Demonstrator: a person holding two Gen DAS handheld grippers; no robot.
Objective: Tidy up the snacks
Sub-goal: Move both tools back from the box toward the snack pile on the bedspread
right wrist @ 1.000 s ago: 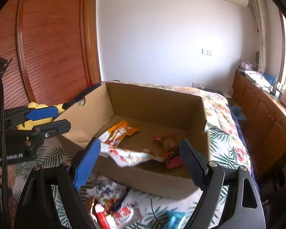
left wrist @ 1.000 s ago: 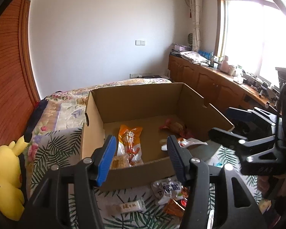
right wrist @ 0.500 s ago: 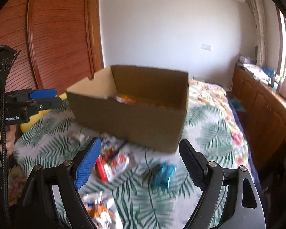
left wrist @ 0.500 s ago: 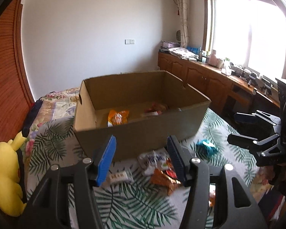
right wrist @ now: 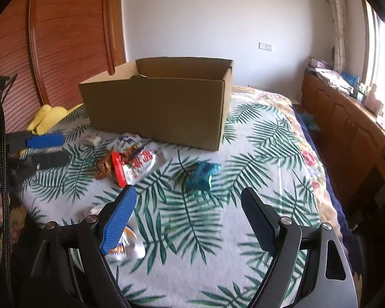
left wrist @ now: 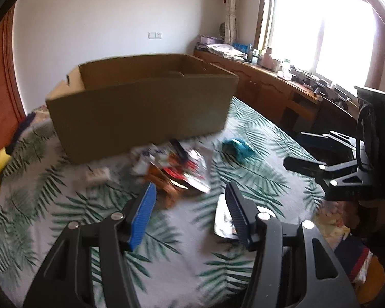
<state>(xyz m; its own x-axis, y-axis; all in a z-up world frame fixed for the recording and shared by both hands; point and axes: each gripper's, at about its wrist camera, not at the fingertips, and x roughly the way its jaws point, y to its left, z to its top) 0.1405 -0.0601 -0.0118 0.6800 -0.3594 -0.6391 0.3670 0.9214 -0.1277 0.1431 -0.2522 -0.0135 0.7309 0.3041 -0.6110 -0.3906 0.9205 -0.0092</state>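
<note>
Both grippers hanging empty w/ jaws apart, left gripper point(left wrist: 190, 208) narrower, right gripper point(right wrist: 190, 220) wide, approaching loose snack packets point(right wrist: 134, 164) lying just before the cardboard box point(right wrist: 156, 107), their destination.

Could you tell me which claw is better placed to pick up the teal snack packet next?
Probably the right claw: it is open and empty, and the teal packet lies on the bedspread just ahead of it. The left claw faces the pile of snacks instead.

An open brown cardboard box point(right wrist: 161, 107) is set upright on the bed; crinkled snack packets point(right wrist: 137, 164) and a teal foil packet point(right wrist: 202, 175) are scattered before it.
</note>
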